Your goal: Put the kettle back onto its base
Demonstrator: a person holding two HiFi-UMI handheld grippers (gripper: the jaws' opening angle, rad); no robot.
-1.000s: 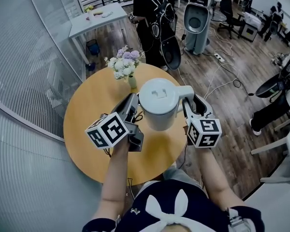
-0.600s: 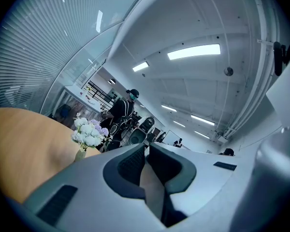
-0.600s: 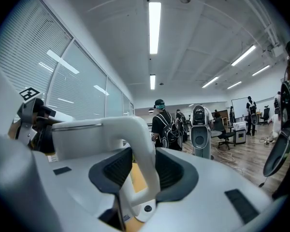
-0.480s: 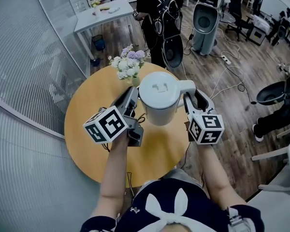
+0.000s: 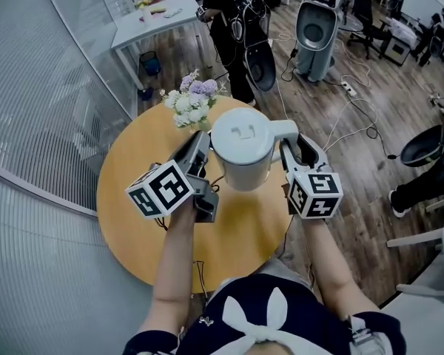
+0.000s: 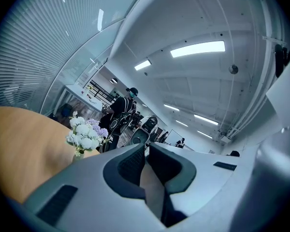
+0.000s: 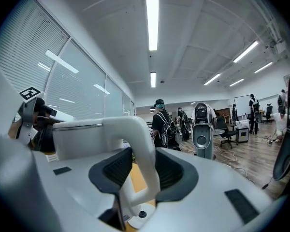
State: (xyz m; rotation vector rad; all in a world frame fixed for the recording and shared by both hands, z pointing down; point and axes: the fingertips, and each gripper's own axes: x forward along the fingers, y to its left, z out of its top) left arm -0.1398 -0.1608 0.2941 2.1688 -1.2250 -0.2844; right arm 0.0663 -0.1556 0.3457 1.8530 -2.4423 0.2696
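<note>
Round table (image 5: 133,165) — right gripper (image 5: 287,152) jaws clamp kettle (image 5: 242,150) handle; left gripper (image 5: 198,148) jaws together alongside.

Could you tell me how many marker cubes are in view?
2. One cube rides the left gripper, left of the kettle; the other rides the right gripper, right of it. None seems hidden.

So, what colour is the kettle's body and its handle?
The kettle is white all over, handle included; the head view shows it best.
</note>
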